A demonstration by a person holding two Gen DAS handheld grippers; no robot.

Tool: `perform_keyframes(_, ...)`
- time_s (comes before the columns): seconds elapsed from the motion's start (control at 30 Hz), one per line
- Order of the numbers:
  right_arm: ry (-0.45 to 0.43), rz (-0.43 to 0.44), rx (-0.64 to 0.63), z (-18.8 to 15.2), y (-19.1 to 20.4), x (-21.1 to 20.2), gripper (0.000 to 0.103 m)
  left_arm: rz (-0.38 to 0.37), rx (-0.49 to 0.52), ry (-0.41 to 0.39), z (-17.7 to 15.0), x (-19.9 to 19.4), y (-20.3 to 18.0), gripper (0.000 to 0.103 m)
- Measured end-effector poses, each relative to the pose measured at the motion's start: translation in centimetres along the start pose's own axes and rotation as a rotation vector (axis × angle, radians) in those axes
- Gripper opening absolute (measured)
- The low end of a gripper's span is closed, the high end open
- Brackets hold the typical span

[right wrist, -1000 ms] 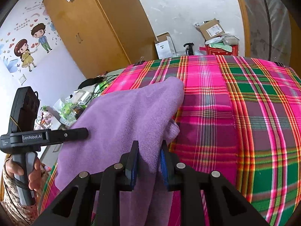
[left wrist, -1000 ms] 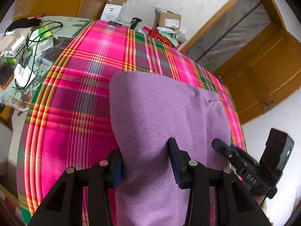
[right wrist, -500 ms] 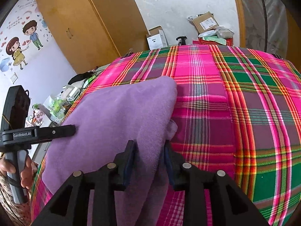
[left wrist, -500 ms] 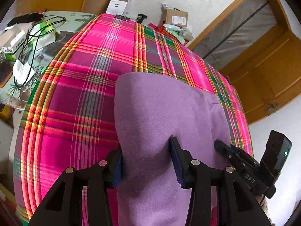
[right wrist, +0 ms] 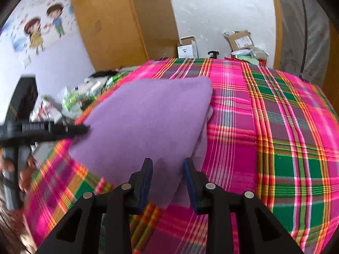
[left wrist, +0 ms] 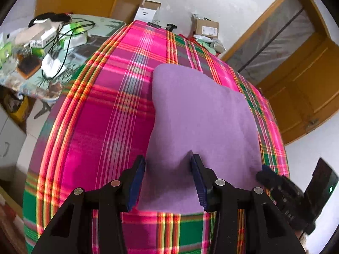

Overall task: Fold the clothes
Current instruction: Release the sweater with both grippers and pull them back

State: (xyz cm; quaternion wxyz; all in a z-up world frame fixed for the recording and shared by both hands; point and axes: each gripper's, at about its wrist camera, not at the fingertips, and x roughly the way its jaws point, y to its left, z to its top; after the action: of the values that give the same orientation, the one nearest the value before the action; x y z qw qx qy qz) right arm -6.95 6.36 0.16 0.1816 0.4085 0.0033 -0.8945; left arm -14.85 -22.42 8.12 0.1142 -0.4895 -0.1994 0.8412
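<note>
A purple fleece garment [left wrist: 203, 122] lies folded flat on the plaid tablecloth [left wrist: 101, 131]. My left gripper [left wrist: 167, 169] is open over its near edge, which runs under both fingers, with a small ridge of cloth against the right finger. In the right wrist view the garment [right wrist: 144, 122] tapers to a near corner that lies loose between the parted fingers of my open right gripper [right wrist: 167, 169]. Each gripper shows in the other's view: the right gripper [left wrist: 262, 173] at the garment's right edge, the left gripper [right wrist: 82, 129] at its left edge.
A cluttered side table [left wrist: 42, 48] with cables and boxes stands left of the plaid table. Cardboard boxes [left wrist: 205, 27] sit past the far end by the wall. Wooden doors [left wrist: 305, 89] are on the right, a wardrobe [right wrist: 118, 21] at the back. A hand [right wrist: 23, 175] grips the left handle.
The garment has come down from being held up and now lies flat on the table. The right jaws, shut on it a second ago, have parted. Both grippers drew back toward the near edge.
</note>
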Motion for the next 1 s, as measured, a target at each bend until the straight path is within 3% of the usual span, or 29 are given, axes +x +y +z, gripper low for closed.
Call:
perform_keyframes(0.27, 0.026, -0.040, 0.019, -1.1, 0.0, 0.3, 0.032, 0.047, 0.013, -0.036, -1.1, -0.1, -0.5, 0.050)
perform_keyframes(0.47, 0.022, -0.063, 0.024, -2.0, 1.4, -1.5, 0.032, 0.142, 0.060, -0.027, -3.4, -0.6, -2.1, 0.049)
perform_keyframes(0.67, 0.055, -0.119, -0.026, -3.6, 3.0, -1.7, 0.032, 0.158, 0.055, -0.051, -5.6, -0.5, -2.5, 0.049)
perform_keyframes(0.9, 0.093, -0.150, -0.001, -4.9, 3.3, -1.0, 0.045, 0.189, 0.092, -0.082, -7.7, -0.1, -4.2, 0.049)
perform_keyframes(1.0, 0.090, -0.186, -0.004, -5.1, 3.5, -0.9, 0.052, 0.253, 0.138, -0.120, -8.2, 0.1, -5.2, 0.049)
